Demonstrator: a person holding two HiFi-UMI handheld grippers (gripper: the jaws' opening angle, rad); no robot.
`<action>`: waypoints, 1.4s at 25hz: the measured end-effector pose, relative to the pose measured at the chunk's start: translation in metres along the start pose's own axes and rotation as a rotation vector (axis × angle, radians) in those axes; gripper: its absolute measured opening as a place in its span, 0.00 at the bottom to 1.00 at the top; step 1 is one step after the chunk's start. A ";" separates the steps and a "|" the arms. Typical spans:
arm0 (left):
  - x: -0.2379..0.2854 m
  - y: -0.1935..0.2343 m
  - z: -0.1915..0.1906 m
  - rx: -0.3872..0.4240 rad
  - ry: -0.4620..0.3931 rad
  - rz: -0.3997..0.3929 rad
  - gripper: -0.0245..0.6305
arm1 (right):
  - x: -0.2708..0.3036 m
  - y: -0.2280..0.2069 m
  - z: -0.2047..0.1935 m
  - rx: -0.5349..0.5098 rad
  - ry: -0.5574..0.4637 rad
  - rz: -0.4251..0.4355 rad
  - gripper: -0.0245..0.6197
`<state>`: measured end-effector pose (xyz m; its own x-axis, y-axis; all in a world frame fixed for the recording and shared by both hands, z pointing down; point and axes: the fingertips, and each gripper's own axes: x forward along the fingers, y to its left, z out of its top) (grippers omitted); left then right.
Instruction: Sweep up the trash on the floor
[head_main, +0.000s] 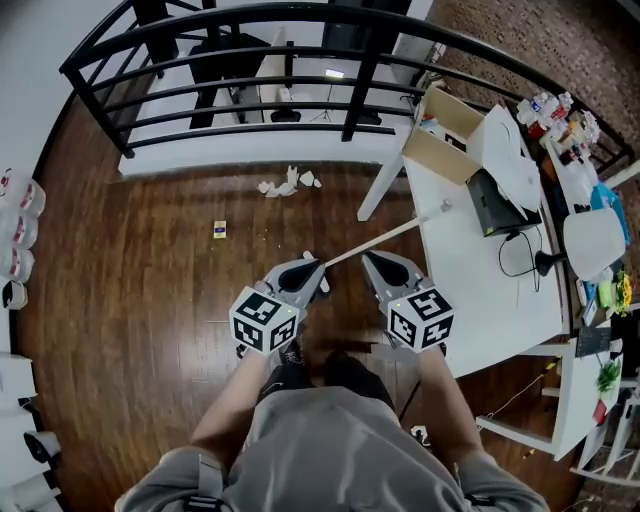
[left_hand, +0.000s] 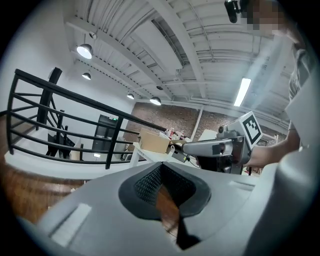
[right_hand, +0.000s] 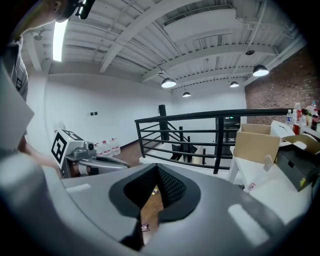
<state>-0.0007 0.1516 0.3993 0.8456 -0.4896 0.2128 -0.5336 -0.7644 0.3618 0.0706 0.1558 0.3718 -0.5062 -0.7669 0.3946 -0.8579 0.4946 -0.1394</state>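
Note:
White crumpled paper scraps (head_main: 285, 185) lie on the dark wooden floor near the railing. A small yellow bit (head_main: 220, 229) and a few crumbs (head_main: 262, 238) lie closer to me. A pale long handle (head_main: 390, 235) slants from just ahead of my left gripper up to the table's edge; its lower end is hidden. My left gripper (head_main: 318, 270) (left_hand: 160, 167) and right gripper (head_main: 368, 258) (right_hand: 157, 170) are held side by side in front of me, pointing toward the trash. Both are shut with nothing between the jaws. Each shows in the other's view: the right gripper (left_hand: 210, 148), the left gripper (right_hand: 85, 155).
A white table (head_main: 470, 270) stands at the right with a cardboard box (head_main: 445, 135), a black device (head_main: 495, 205) and cables. A black railing (head_main: 250, 70) curves across the back. Water bottles (head_main: 20, 215) line the left wall. A white table leg (head_main: 380, 190) slants down beside the scraps.

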 end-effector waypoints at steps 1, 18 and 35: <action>0.005 0.002 0.000 -0.002 0.004 -0.001 0.04 | 0.002 -0.005 0.000 0.002 0.004 0.001 0.04; 0.122 -0.011 -0.032 0.007 0.120 -0.032 0.04 | -0.019 -0.180 -0.065 0.166 0.096 -0.218 0.27; 0.186 -0.010 -0.063 -0.053 0.204 0.003 0.04 | 0.038 -0.304 -0.094 0.262 0.151 -0.247 0.41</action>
<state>0.1624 0.0949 0.4924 0.8324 -0.3928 0.3909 -0.5391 -0.7373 0.4072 0.3199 0.0147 0.5143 -0.2798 -0.7712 0.5718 -0.9556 0.1668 -0.2428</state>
